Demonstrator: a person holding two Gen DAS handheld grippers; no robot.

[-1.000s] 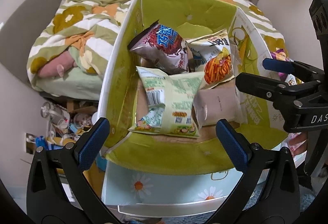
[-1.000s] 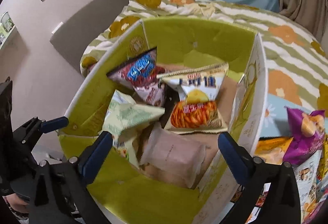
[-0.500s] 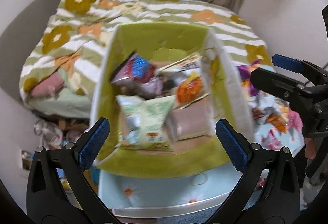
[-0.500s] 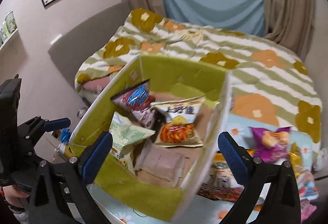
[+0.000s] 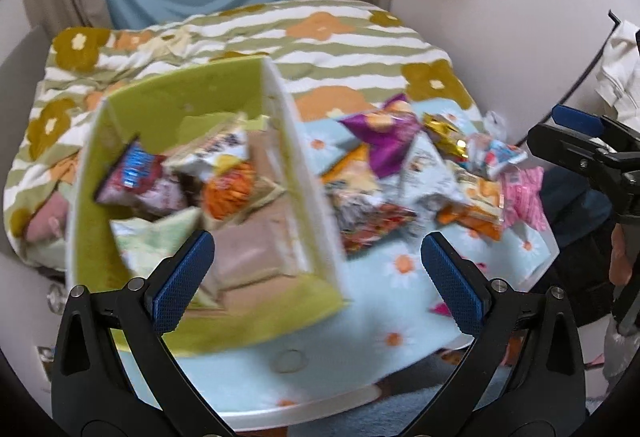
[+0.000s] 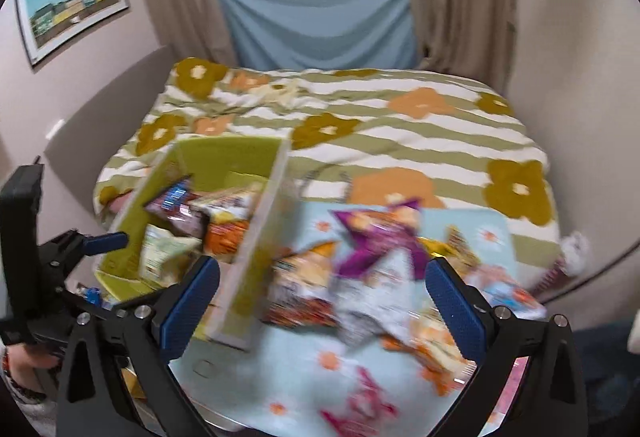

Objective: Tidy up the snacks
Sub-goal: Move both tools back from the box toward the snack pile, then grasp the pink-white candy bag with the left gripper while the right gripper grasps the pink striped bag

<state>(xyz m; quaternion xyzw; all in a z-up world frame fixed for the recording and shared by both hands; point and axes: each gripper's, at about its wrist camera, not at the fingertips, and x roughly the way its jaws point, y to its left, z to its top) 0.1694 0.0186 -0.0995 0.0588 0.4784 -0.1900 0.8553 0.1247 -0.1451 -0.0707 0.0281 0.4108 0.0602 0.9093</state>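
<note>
The left black two-finger gripper with blue pads [image 5: 318, 277] is hovering wide apart and empty at the bottom of its frame, over the near edge of the yellow-green cardboard box [image 5: 160, 109], which is sitting left of centre with several snack bags inside. The right black two-finger gripper with blue pads [image 6: 322, 297] is likewise gaping wide and carrying nothing, and the blurred heap of loose, colourful snack packets [image 6: 372, 277] is lying on the pale blue daisy-print table [image 6: 320, 389] just right of the box.
</note>
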